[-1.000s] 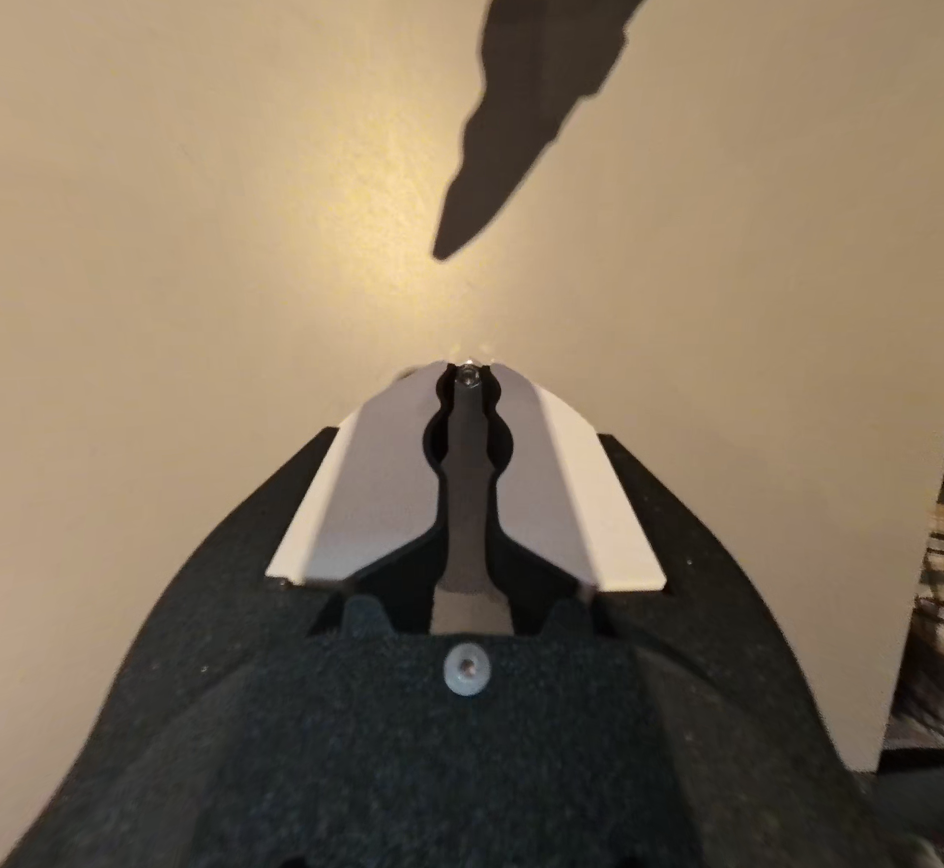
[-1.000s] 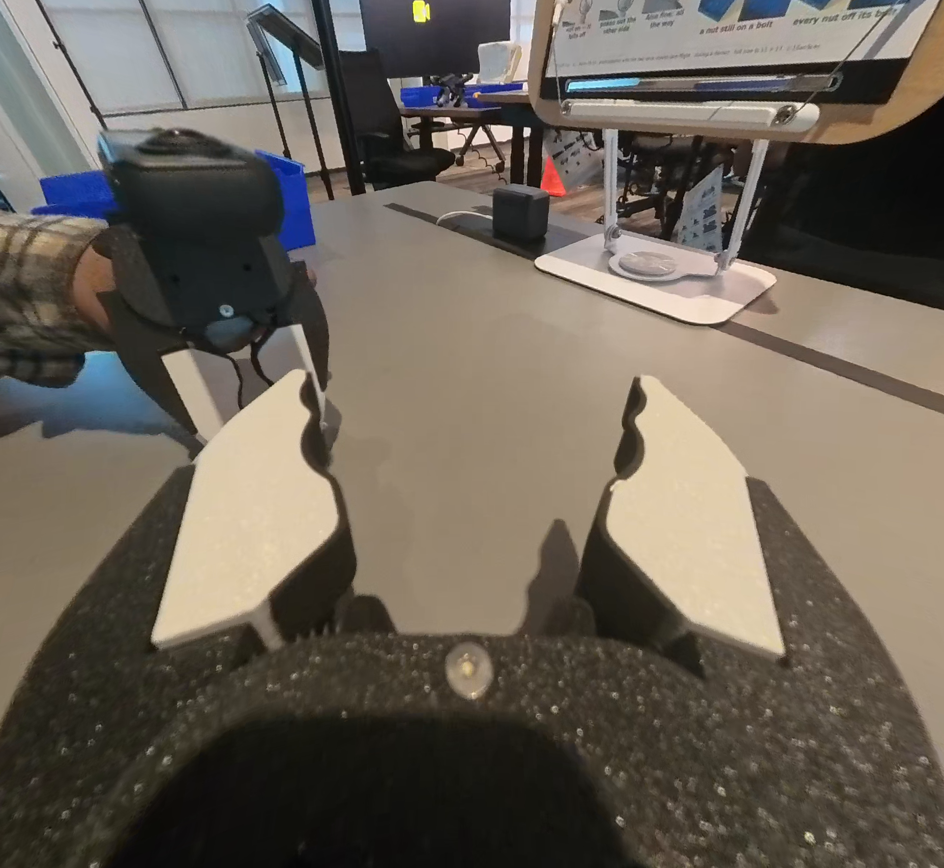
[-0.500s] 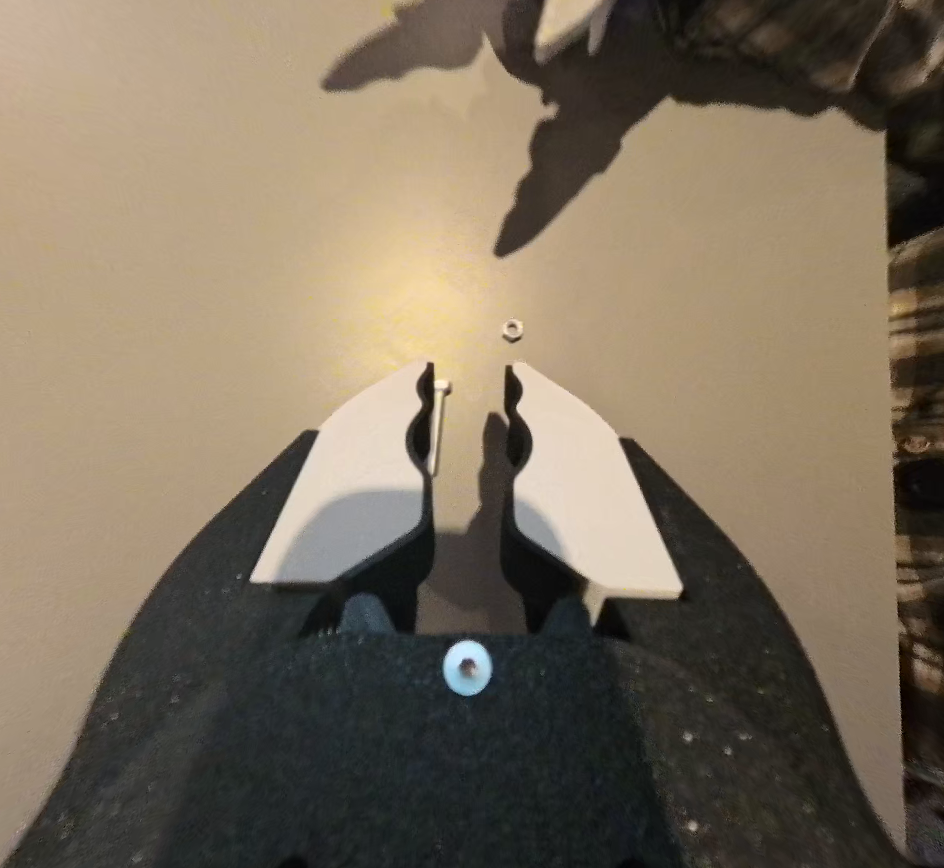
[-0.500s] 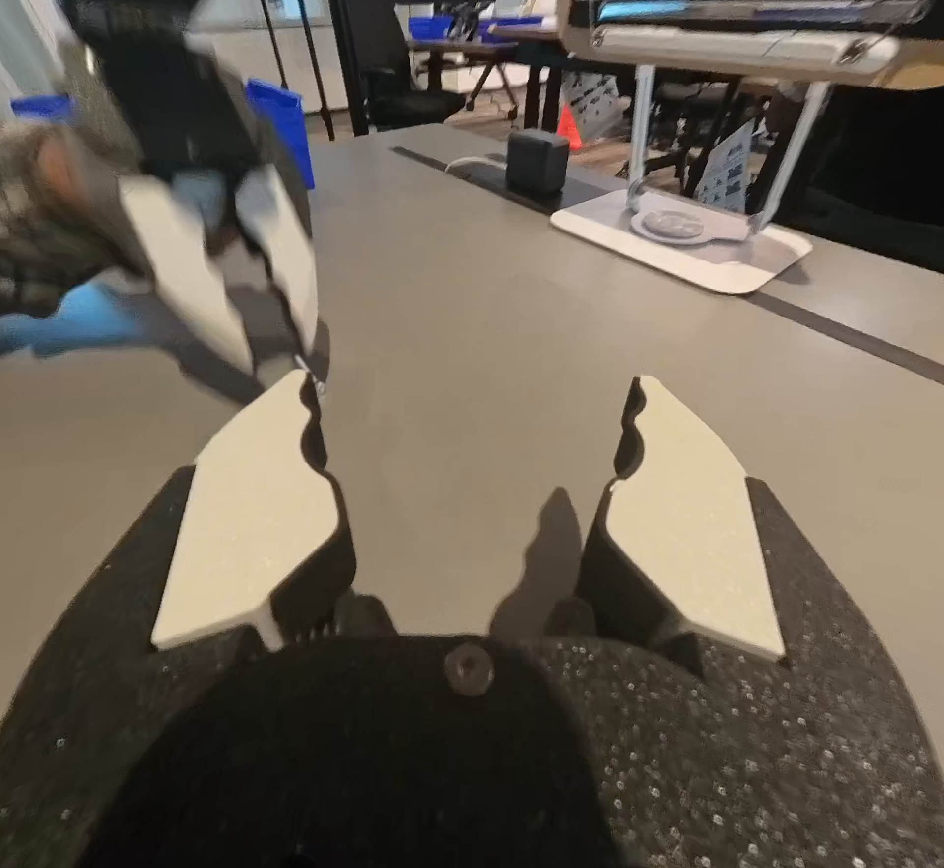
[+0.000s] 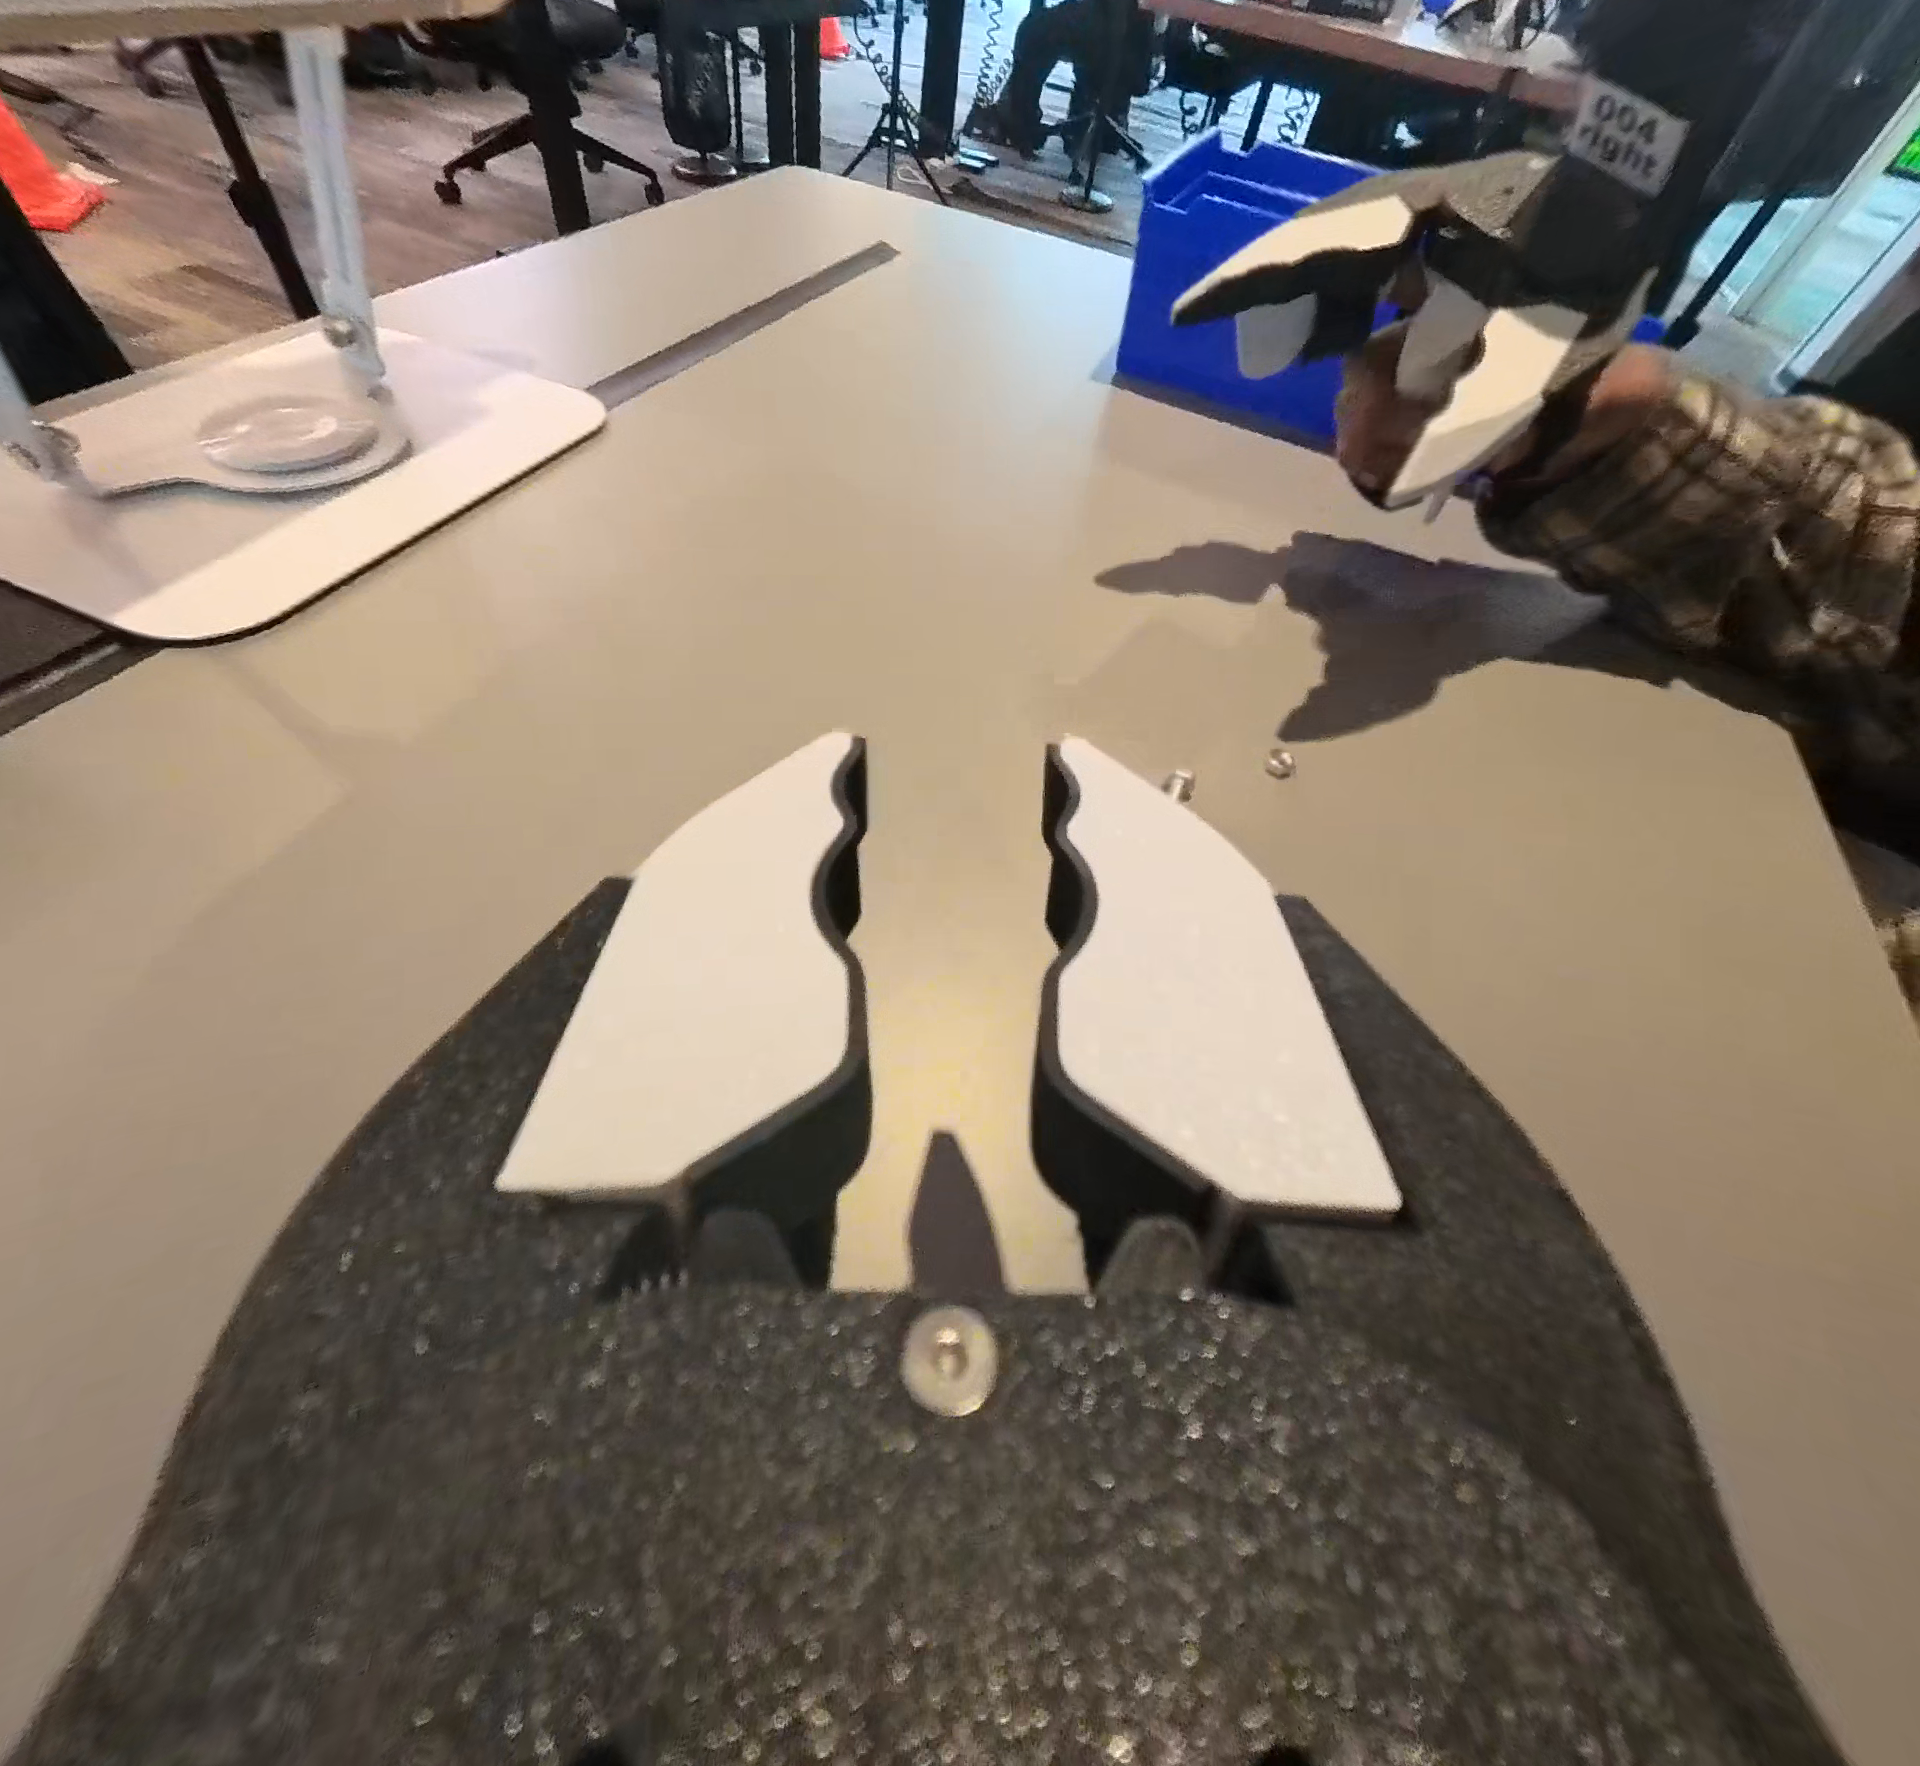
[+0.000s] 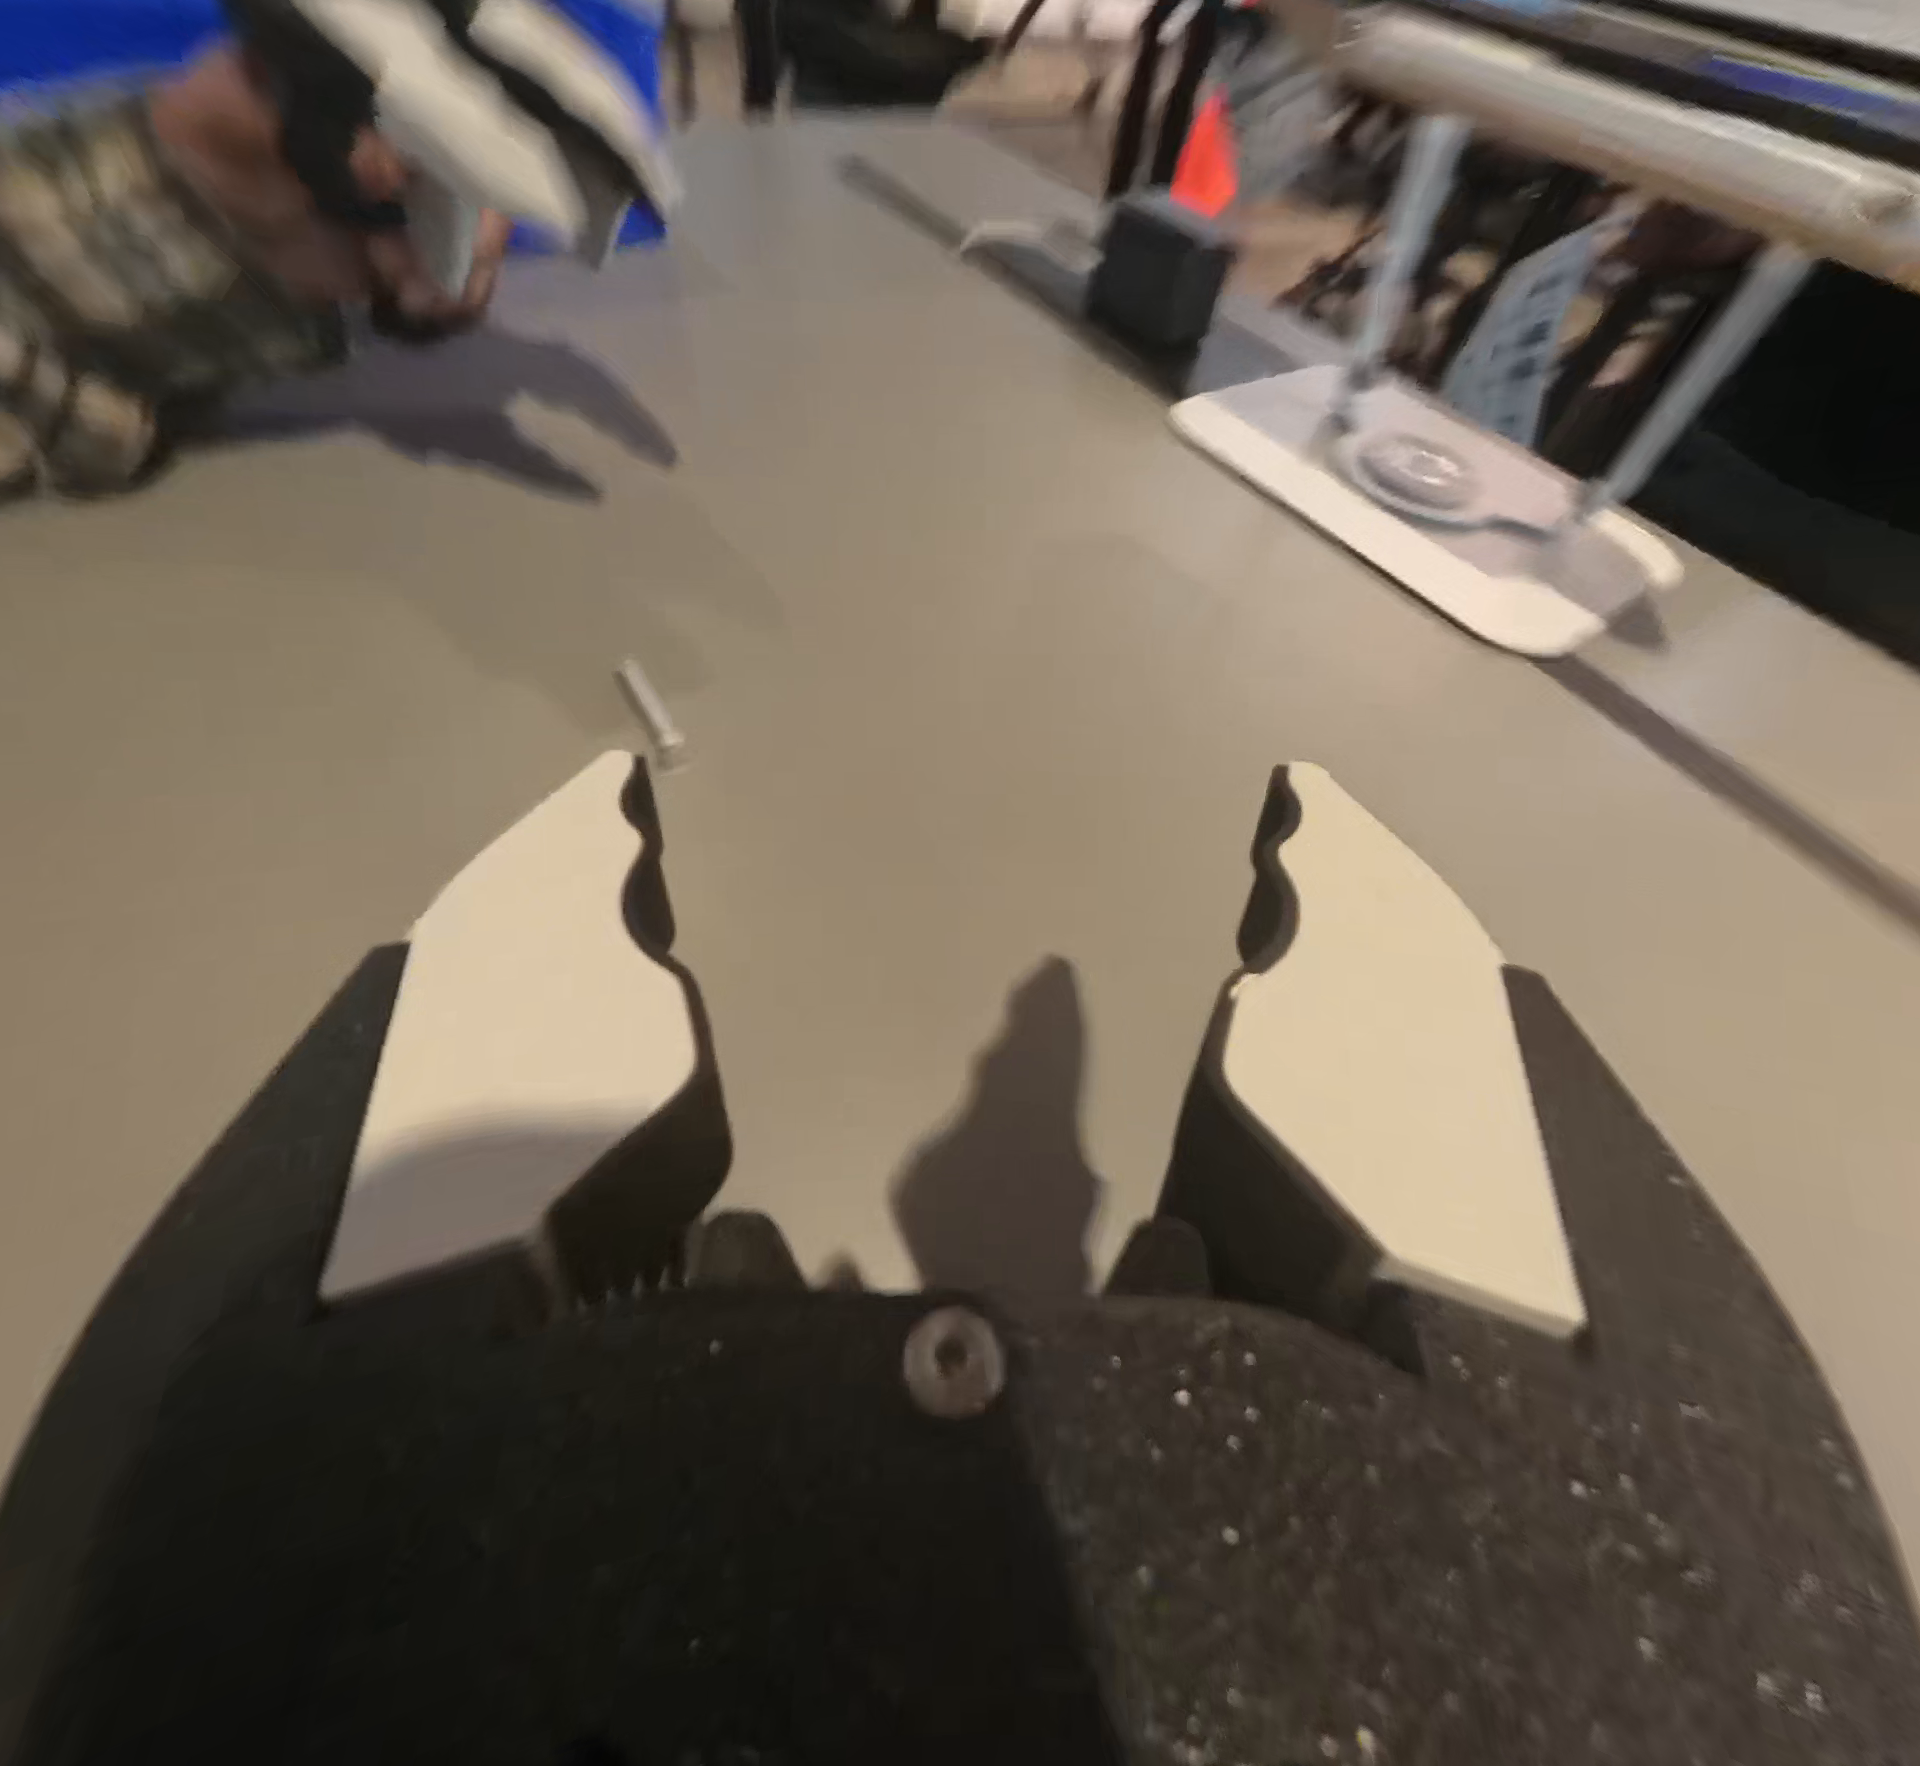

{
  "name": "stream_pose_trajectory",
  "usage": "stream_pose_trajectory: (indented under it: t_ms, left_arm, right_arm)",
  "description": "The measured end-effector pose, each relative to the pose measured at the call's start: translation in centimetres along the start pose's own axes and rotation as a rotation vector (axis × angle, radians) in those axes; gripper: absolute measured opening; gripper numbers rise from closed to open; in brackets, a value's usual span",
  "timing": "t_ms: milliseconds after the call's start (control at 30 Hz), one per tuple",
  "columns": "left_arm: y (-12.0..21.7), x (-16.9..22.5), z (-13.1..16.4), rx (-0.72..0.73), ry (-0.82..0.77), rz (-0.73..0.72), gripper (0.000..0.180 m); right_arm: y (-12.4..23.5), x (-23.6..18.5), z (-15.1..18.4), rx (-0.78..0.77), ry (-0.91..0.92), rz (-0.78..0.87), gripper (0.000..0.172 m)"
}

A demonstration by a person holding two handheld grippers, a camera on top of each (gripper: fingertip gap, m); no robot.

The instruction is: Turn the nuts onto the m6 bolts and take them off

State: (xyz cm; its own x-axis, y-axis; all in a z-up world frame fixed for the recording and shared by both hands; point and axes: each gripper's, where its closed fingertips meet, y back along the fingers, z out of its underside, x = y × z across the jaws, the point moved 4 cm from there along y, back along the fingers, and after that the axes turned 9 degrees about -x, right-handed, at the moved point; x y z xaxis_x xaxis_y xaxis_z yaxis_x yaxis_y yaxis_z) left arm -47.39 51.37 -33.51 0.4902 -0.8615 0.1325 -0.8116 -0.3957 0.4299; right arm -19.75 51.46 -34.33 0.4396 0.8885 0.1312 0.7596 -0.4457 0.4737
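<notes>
Bolt [image 5: 1181,783]: mostly hidden in the left wrist view behind the right fingertip of the left tongs [image 5: 953,760], only its head showing; seen whole in the right wrist view [image 6: 651,717], lying flat on the grey surface [image 5: 727,573], just ahead of the left fingertip of the right tongs [image 6: 956,771] and apart from it. Nut [image 5: 1277,762]: small, loose on the surface just right of the bolt, off its thread; not made out in the right wrist view. Right wrist view smeared by motion, upper left blurred most. Left tongs: partly open, bare surface between the pads, nothing gripped; a second ago nearly closed on the bolt, half a second ago parted with the bolt lying against the left pad; since lifted and tilted up from the surface toward the room. Right tongs: spread wide, nothing gripped, much as before. Hand and plaid sleeve [image 5: 1704,511] carrying the right tongs, cut off at the frame edge. White stand base [image 5: 312,490] at the far side of the surface; blue bin [image 5: 1195,282] beyond the surface edge; small black box [image 6: 1153,272] near the stand. Nothing lying between either tongs and the bolt.
</notes>
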Motion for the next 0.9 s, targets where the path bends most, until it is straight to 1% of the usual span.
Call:
stream_pose_trajectory:
  t_ms: [133,200,333,400,500,667,767,900]
  left_arm:
    - [0.4,-0.4,0.2,0.011,0.028,0.004,0.033]
    - [0.5,-0.6,0.4,0.012,0.021,-0.022,0.033]
    - [0.7,-0.8,0.5,0.017,0.024,-0.034,0.032]
    - [0.7,-0.8,0.6,0.006,0.023,-0.039,0.032]
    - [0.5,-0.8,0.7,-0.004,0.02,-0.045,0.033]
    - [0.6,-0.8,0.6,-0.004,0.013,-0.049,0.033]
    - [0.6,-0.7,0.5,-0.008,0.011,-0.051,0.033]
    - [0.5,-0.7,0.6,-0.012,0.011,-0.052,0.032]
  right_arm:
    - [-1.2,-1.7,-2.3,-0.157,0.155,-0.067,0.107]
    - [-2.1,-2.7,-3.3,-0.229,0.223,-0.112,0.107]
    - [-3.9,-4.5,-4.1,-0.36,0.321,-0.206,0.101]
    - [-4.7,-5.3,-4.1,-0.419,0.355,-0.249,0.092]
    - [-5.9,-6.0,-3.8,-0.482,0.383,-0.285,0.089]
    - [-7.3,-6.8,-2.6,-0.59,0.403,-0.349,0.08]
    - [-8.0,-7.4,-1.6,-0.639,0.395,-0.396,0.067]
    - [-9.0,-7.7,-0.6,-0.68,0.414,-0.414,0.053]
